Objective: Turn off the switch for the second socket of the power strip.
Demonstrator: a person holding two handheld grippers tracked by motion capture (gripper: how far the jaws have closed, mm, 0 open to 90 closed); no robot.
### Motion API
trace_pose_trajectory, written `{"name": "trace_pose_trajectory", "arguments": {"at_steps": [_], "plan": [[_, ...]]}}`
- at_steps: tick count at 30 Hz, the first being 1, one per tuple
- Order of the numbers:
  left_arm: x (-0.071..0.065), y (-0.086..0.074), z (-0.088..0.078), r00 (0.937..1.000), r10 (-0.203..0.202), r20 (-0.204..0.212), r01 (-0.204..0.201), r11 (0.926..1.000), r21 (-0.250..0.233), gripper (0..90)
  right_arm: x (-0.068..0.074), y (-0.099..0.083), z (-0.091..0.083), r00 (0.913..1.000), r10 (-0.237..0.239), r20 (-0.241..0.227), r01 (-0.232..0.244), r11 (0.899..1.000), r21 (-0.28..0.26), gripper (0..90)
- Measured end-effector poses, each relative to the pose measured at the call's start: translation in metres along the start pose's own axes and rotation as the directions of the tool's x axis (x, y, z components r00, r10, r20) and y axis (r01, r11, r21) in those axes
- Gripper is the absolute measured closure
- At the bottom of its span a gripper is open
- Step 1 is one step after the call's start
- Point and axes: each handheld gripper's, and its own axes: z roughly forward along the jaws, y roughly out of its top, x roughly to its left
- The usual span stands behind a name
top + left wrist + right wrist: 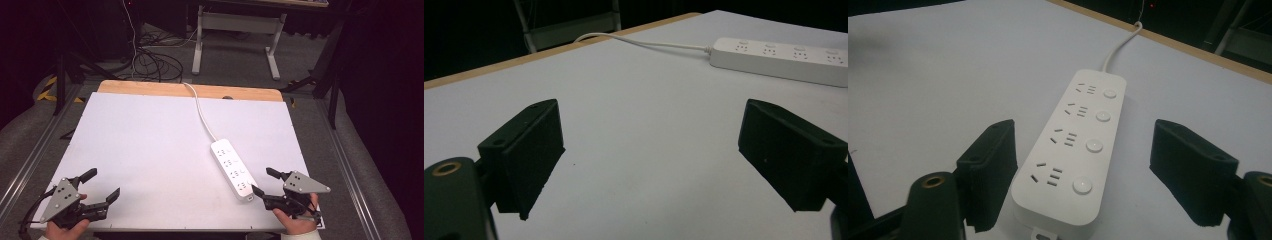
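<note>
White plastic, four sockets with buttons — the power strip lies right of centre on the white table, its cord running off the far edge. The right gripper, jaws spread wide, sits at the strip's near end; judged best approached squarely. The left gripper gapes empty, well apart.

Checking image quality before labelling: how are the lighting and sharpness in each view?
High view: white table bright, surroundings dark. Left gripper view: dim, power strip soft. Right gripper view: power strip sharp, evenly lit, the open tool's jaws slightly blurred.
</note>
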Motion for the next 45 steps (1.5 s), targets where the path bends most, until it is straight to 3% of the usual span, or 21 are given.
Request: {"name": "trace_pose_trajectory", "arguments": {"at_steps": [25, 45], "plan": [[0.000, 0.000, -0.001, 0.9999, -0.004, -0.016, 0.004, 1.0000, 0.002, 11.5, 0.001, 0.004, 0.001, 1.0000, -0.005, -0.008, 0.005, 1.000, 0.000, 27.3], [0.001, 0.000, -0.001, 0.9996, 0.004, -0.027, -0.004, 1.0000, 0.007, 11.5, -0.011, 0.043, 0.018, 0.9999, -0.004, -0.015, 0.005, 0.999, 0.031, 29.4]]}}
